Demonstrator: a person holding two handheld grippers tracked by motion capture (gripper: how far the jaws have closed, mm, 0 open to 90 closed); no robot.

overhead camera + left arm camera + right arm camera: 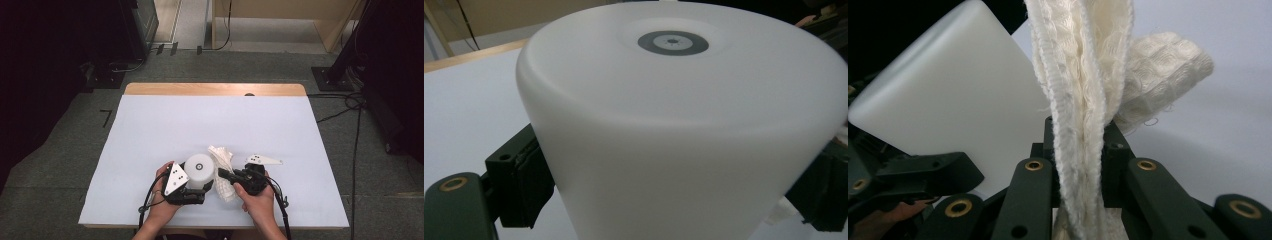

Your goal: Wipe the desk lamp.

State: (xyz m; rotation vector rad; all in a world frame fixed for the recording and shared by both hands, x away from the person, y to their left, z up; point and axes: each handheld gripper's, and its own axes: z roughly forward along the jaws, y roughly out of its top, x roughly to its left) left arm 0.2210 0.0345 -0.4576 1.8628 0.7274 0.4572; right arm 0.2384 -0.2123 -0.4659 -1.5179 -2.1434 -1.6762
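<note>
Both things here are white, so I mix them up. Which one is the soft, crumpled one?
The white cloth, pinched in the right tool: woven and folded, it hangs limp. The white container in the left tool is smooth and rigid, with a grey ring on top.

A lab or recording studio is suggested. A table [150, 125] covered with a white sheet is set on grey carpet [50, 175]. Beyond the table, a pale wooden cabinet [280, 20] is seen, with cables [345, 102] trailed across the floor to the table's right. Dark stands [332, 75] and black equipment [135, 25] are placed around the table's far corners.
</note>
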